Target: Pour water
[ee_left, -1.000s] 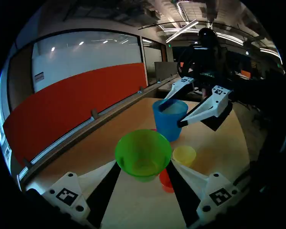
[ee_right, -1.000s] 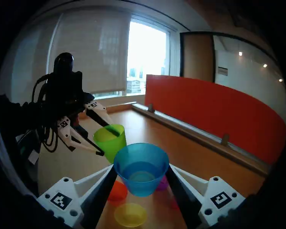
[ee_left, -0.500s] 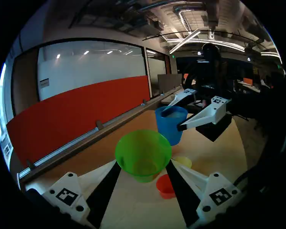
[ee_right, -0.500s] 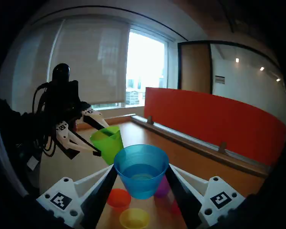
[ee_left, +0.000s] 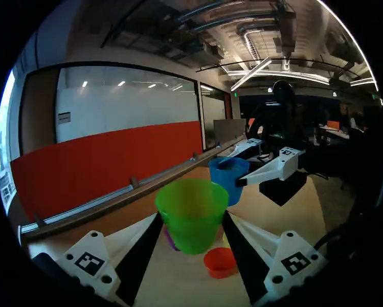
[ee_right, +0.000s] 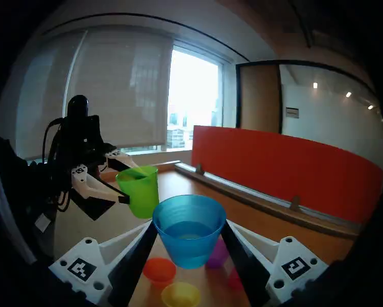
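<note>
My left gripper (ee_left: 191, 217) is shut on a translucent green cup (ee_left: 192, 212), held upright above the wooden table (ee_left: 288, 204). Beyond it, the right gripper (ee_left: 229, 171) holds a blue cup (ee_left: 227, 180) at about the same height. In the right gripper view, my right gripper (ee_right: 189, 227) is shut on that blue cup (ee_right: 189, 233), which has water in its bottom. The green cup (ee_right: 138, 192) hangs to the left in the left gripper (ee_right: 132, 184). I cannot see what the green cup holds.
Small cups stand on the table below: orange (ee_right: 159, 269), yellow (ee_right: 180, 295), purple (ee_right: 218, 253) and a red one (ee_right: 234, 279). A red partition (ee_right: 293, 163) with a rail runs along the table's edge. A person's dark sleeves are behind each gripper.
Both cups have risen above the table and drawn a little apart. The small cups have slid lower in both views. Both grippers have kept their hold.
</note>
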Motion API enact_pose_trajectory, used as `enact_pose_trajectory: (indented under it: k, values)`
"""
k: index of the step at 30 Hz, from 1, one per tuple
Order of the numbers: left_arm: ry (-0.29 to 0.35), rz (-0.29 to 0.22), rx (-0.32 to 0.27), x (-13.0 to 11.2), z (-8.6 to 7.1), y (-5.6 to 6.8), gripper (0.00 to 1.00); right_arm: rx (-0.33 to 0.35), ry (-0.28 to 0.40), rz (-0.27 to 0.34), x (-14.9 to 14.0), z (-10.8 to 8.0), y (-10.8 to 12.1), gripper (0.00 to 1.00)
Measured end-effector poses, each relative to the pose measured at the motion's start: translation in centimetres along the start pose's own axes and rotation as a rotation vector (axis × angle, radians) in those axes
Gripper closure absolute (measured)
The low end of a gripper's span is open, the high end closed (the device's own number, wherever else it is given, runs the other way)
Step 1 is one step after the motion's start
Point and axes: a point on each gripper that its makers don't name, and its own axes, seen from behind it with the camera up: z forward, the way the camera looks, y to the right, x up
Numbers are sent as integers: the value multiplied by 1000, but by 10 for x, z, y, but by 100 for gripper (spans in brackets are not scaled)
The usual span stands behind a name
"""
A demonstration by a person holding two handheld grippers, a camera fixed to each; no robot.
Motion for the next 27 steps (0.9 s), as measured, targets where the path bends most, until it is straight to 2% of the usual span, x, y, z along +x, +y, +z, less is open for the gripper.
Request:
enact_pose_trajectory:
  k: [6,27]
  values:
    - [24,-23,-1,2,-3,1,17,-1,6,6,0,-2,0,10]
    - [25,-18,-3,0,-5,4,17,-1,21,-4,0,-4,0,10]
